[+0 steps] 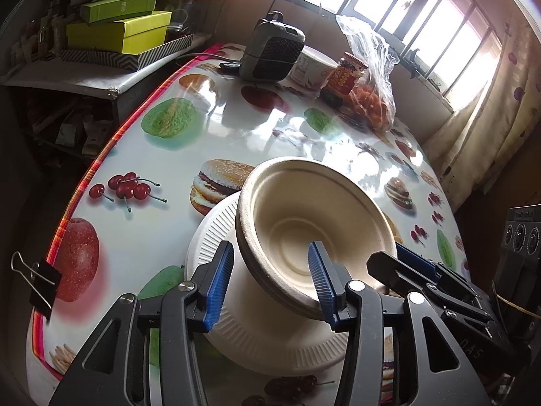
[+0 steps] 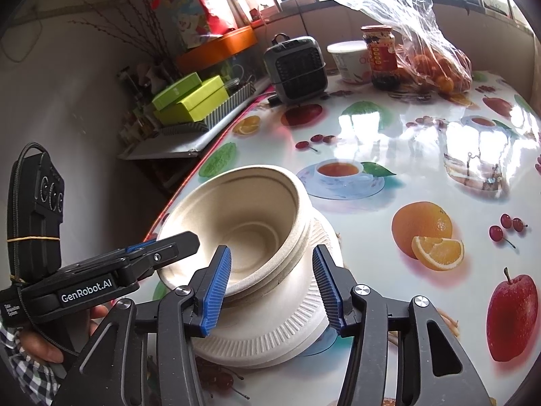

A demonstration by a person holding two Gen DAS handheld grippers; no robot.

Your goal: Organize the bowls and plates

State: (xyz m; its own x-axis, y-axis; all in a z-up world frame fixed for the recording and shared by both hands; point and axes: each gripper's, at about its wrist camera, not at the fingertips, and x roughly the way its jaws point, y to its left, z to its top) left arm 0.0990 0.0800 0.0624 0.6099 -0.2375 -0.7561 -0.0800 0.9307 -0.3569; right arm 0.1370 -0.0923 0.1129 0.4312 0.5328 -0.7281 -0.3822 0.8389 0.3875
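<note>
a stack of beige pulp bowls (image 1: 314, 233) sits tilted on a white ribbed plate (image 1: 209, 237) near the tabletop's (image 1: 162, 155) near left edge, the bowls' mouth leaning toward the cameras. the left gripper (image 1: 270, 284) straddles the near left part of the bowls' rim: one blue finger (image 1: 219, 284) stands outside the wall, the other inside the hollow, both parted with gaps showing, so nothing is clamped. the right gripper (image 2: 272, 287) straddles the rim on the opposite side, its fingers (image 2: 216, 291) likewise half spread and clear of the wall. each gripper shows in the other's view, close beside the bowls. a hand in a checked sleeve (image 2: 33, 355) carries the left gripper.

the oilcloth is printed with fruit, burgers and teacups. at the far end stand a grey heater (image 1: 274, 50), a white tub (image 1: 312, 67), a red-labelled jar (image 1: 345, 77) and a clear bag of oranges (image 1: 372, 101), all well apart from the bowls. a binder clip (image 1: 37, 280) grips the left edge. beyond that edge, green boxes (image 1: 118, 30) lie on a side shelf.
</note>
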